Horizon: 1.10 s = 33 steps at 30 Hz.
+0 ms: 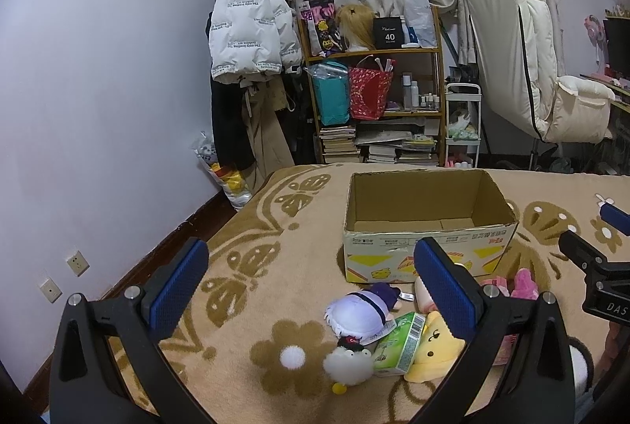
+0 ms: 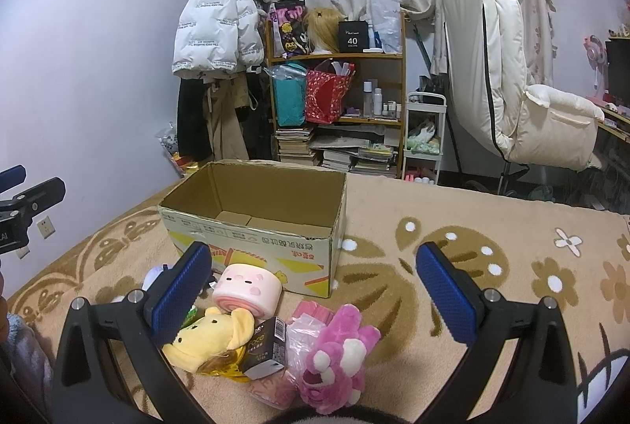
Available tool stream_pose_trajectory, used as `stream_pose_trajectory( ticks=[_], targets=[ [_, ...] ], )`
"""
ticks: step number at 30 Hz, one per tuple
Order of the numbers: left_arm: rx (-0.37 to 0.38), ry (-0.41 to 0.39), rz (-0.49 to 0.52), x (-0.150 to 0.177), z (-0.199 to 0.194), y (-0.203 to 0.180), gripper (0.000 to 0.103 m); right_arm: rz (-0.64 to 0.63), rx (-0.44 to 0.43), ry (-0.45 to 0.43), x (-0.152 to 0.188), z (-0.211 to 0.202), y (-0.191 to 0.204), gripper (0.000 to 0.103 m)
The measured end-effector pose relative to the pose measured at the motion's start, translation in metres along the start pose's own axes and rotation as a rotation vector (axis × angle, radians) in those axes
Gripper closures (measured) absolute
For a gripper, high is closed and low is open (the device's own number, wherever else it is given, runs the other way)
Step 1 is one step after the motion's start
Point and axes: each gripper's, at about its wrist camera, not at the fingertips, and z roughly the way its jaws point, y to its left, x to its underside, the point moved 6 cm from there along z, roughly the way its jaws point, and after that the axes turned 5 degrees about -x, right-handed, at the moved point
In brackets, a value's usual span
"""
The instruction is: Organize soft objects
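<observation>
An open cardboard box stands empty on the patterned bed cover. In front of it lies a pile of soft things: a lilac plush doll, a small white plush, a green tissue pack, a yellow bear plush, a pink roll cushion, a dark small box and a pink bear plush. My left gripper is open and empty above the pile's left side. My right gripper is open and empty above the pile.
A wooden shelf with bags, books and bottles stands behind the bed. Coats hang on the left wall. A white padded chair stands at the right. The bed cover stretches to the right of the box.
</observation>
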Motion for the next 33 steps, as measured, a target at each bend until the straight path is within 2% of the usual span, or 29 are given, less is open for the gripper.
stream_pose_trajectory(
  ticks=[24, 33],
  targets=[
    [0.016, 0.034, -0.012, 0.006, 0.010, 0.003, 0.000, -0.013, -0.004, 0.013, -0.003, -0.003, 0.007, 0.000],
    [0.027, 0.142, -0.042, 0.017, 0.040, 0.005, 0.000, -0.007, 0.005, 0.033, 0.001, 0.001, 0.003, 0.000]
  ],
)
